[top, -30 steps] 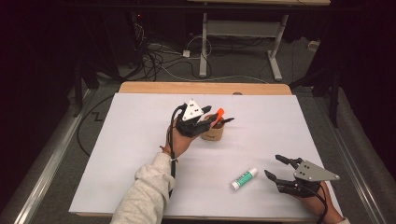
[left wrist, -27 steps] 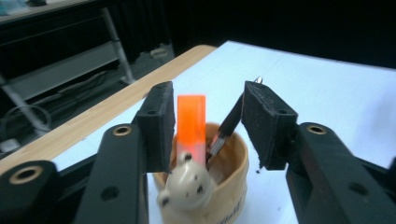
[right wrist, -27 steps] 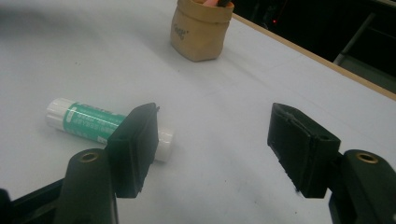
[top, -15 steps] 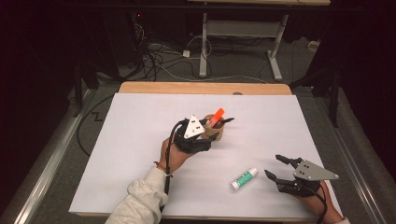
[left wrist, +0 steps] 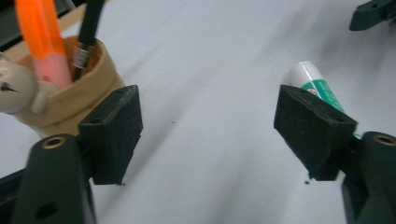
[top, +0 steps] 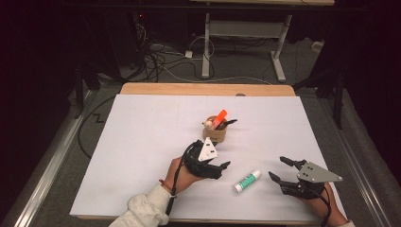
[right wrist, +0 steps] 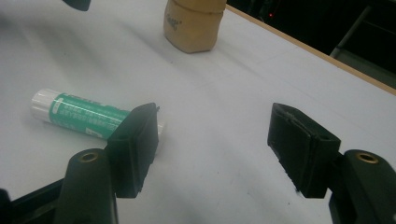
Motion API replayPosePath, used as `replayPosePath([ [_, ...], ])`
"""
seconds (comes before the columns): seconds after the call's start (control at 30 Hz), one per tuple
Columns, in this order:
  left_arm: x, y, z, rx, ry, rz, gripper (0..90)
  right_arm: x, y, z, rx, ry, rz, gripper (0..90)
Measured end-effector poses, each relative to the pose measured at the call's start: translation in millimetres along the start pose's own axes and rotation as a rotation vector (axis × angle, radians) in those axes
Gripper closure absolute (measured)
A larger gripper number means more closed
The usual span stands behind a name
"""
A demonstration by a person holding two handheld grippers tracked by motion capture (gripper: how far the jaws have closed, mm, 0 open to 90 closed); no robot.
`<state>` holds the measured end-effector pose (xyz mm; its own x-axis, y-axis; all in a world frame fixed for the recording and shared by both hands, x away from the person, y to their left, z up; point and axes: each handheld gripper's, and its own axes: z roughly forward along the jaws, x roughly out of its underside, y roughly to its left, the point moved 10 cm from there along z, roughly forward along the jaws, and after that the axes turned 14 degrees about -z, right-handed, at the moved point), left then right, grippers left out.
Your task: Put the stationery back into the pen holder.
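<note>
A tan cup (top: 215, 134) stands mid-table and holds an orange marker (top: 219, 118), a black pen (top: 231, 122) and a small pale figure. My left gripper (top: 222, 169) hovers just in front of the cup; its jaws have just been opening and nothing lies between them. In the left gripper view my left gripper (left wrist: 208, 126) frames bare table, with the cup (left wrist: 65, 107) at left and the glue stick (left wrist: 313, 81) at right. A white and green glue stick (top: 247, 181) lies between the hands. My right gripper (top: 276, 167) rests open beside it, empty (right wrist: 212, 140); the glue stick (right wrist: 74, 114) lies just left of its jaws.
A white sheet (top: 142, 142) covers the table, with a wooden strip (top: 203, 89) along the far edge. Beyond it are floor cables (top: 161, 56) and a desk's metal legs (top: 206, 47). The cup (right wrist: 194, 23) stands far ahead in the right gripper view.
The left gripper has drawn back from the cup toward the near edge and sunk a little, and its jaws have opened. The right gripper has stayed in place.
</note>
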<state>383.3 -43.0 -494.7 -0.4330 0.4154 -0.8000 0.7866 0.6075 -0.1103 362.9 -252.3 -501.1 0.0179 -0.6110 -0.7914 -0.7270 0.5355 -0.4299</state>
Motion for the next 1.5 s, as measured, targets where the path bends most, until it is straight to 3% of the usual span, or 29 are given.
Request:
replayPosePath([
  [0.3, 3.8, -27.9, 7.4, 0.043, 0.183, -0.049, 22.6, 3.2, -0.5, 1.8, 0.004, 0.019, 0.005, 34.5],
  [0.4, 2.9, -39.2, 16.0, 0.086, 0.264, -0.068, 22.6, 4.0, 0.0, 2.7, 0.002, 0.023, 0.003, 34.5],
  [0.5, 3.0, -46.1, 28.9, 0.085, 0.363, -0.068, 22.9, 4.5, 0.1, 3.5, 0.003, 0.027, 0.001, 34.5],
  [0.6, 0.9, -50.5, 39.1, 0.076, 0.423, -0.049, 23.2, 6.0, -0.5, 3.6, 0.005, 0.032, 0.002, 34.5],
  [0.8, -6.0, -66.1, 53.6, 0.108, 0.482, -0.021, 28.8, 9.4, -5.6, 2.5, 0.020, 0.037, 0.009, 34.5],
  [0.97, -9.3, -76.1, 67.0, 0.105, 0.524, -0.022, 32.9, 10.6, -7.7, 2.1, 0.027, 0.041, 0.012, 34.5],
  [1.17, -4.5, -75.4, 82.1, 0.063, 0.580, -0.011, 40.5, 12.2, -8.9, 2.4, 0.031, 0.049, 0.011, 34.5],
  [1.5, -2.5, -69.3, 92.6, 0.037, 0.587, -0.045, 41.2, 12.4, -8.1, 2.4, 0.026, 0.053, 0.012, 34.5],
])
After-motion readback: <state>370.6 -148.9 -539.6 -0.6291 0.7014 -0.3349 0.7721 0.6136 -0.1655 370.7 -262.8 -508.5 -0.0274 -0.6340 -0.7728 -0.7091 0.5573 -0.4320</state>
